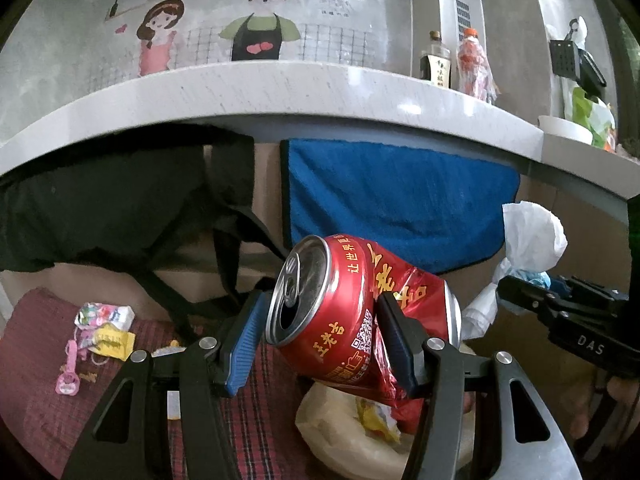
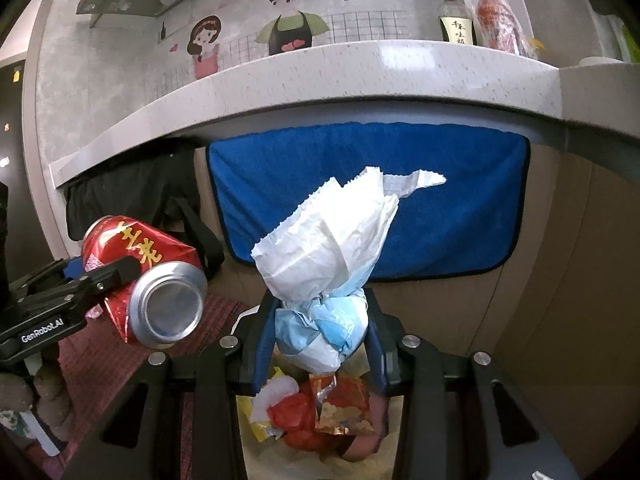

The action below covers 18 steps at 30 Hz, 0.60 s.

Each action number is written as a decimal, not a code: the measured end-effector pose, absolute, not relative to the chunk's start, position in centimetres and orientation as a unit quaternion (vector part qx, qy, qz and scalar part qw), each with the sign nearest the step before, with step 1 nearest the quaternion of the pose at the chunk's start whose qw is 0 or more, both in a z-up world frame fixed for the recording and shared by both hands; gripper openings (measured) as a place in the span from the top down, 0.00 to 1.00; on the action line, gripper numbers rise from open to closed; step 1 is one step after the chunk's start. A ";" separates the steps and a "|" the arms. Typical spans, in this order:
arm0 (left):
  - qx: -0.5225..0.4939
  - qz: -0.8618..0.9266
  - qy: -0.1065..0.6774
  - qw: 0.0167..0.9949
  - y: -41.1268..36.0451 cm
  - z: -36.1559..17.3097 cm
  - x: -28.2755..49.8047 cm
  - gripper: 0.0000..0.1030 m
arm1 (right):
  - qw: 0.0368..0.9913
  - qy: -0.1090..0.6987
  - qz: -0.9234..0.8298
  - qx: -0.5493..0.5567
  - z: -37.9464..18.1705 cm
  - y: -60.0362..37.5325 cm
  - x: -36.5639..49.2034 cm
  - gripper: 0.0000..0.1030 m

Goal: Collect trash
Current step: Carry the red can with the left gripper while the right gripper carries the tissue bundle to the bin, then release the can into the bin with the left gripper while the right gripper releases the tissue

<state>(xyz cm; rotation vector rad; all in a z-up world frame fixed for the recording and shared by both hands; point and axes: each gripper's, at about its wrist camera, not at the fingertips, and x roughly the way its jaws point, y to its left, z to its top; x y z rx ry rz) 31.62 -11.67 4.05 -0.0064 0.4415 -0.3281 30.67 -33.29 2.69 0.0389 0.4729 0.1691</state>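
Loose wrappers (image 1: 105,330): lay on the dark red plaid cloth (image 1: 36,344) at far left of the left wrist view, together with a pink trinket; well apart from both claws.
Black garment (image 1: 100,216): hung under the edge of the desk (image 1: 280,88), left of the blue towel (image 1: 400,200).
Left claw (image 1: 320,340): was partly spread and clamped on a crushed red can (image 1: 332,312); blue pad pressed by the can's top rim, other finger sunk into the dent at mid-body.
Red can: was held in the air, tilted, opened top toward the left wrist camera; in the right wrist view its silver base (image 2: 170,306) faced the lens.
Bin (image 1: 320,420): sat low, beneath the can; held yellow and red wrappers (image 2: 316,408), seen between the fingers of both claws.
Right claw (image 2: 320,332): was about half spread and closed on a wad of white and pale blue tissue (image 2: 324,248); pads gripped its bundled lower end, loose paper fanned upward in front of the towel.
Wad: was held in the air above the bin, just right of the can.
Desk, right part: carried a dark sauce bottle (image 1: 434,62) and an orange-capped bottle (image 1: 476,64) standing side by side.
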 end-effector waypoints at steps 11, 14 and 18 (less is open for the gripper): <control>-0.003 -0.177 0.244 0.953 -12.9 1.9 32.7 0.45 | 0.965 0.250 0.076 0.024 1.4 -34.1 30.6 0.64; -0.007 -0.183 0.256 0.949 -13.0 1.1 33.3 0.45 | 0.963 0.259 0.075 0.025 0.8 -34.3 31.0 0.64; -0.032 -0.220 0.275 0.936 -13.1 -0.1 34.3 0.44 | 0.957 0.276 0.079 0.034 -0.4 -34.7 31.9 0.62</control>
